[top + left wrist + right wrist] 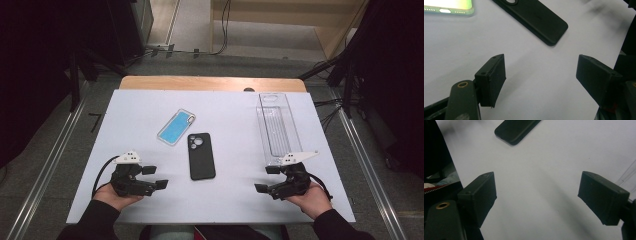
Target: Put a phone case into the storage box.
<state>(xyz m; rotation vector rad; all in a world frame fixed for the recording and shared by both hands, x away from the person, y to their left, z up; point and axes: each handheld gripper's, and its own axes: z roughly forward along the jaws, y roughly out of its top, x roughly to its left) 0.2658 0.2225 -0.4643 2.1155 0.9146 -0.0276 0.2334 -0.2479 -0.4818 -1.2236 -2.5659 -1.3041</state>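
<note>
Both grippers idle at the near edge of the table, jaws apart, nothing held.

I have the left gripper point(156, 177) resting on the white table point(225, 107) at the near left, pointing inward; in the left gripper view its jaws stand wide apart with bare tabletop between them, so it is released. I have the right gripper point(266, 179) at the near right, also pointing inward, its jaws spread and empty in the right gripper view. The black phone case point(201, 156) lies flat at the table's middle, back up, roughly midway between the two grippers and apart from both. A blue phone point(176, 127) lies just beyond it, to its left, set at an angle. A clear plastic tray point(276, 127) lies lengthwise at the right, its near end just beside the right gripper.
</note>
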